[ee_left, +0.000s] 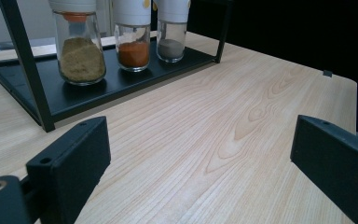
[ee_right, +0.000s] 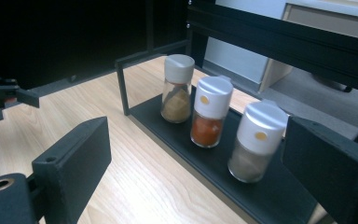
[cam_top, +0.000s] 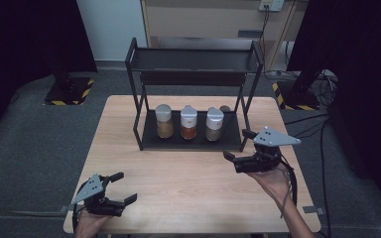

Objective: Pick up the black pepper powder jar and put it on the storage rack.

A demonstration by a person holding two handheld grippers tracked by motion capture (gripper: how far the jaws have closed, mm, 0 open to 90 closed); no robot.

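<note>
I'm looking at a lab-style recording room: black curtains (cam_top: 25, 34), grey carpet (cam_top: 34, 148), hazard-taped stand bases (cam_top: 68, 91), loose cables (cam_top: 317, 89), and one small wooden desk (cam_top: 188, 198).

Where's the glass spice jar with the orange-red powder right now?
The glass spice jar with orange-red powder stands on the black metal rack's lower shelf, middle of three, between the tan-powder jar on its left and the grey-powder jar.

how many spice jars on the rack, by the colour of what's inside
Tan powder: 1, the left jar
Orange-red powder: 1, the middle jar
Grey-brown powder: 1, the right jar
Total: 3 jars, all on the bottom shelf of the rack
</note>
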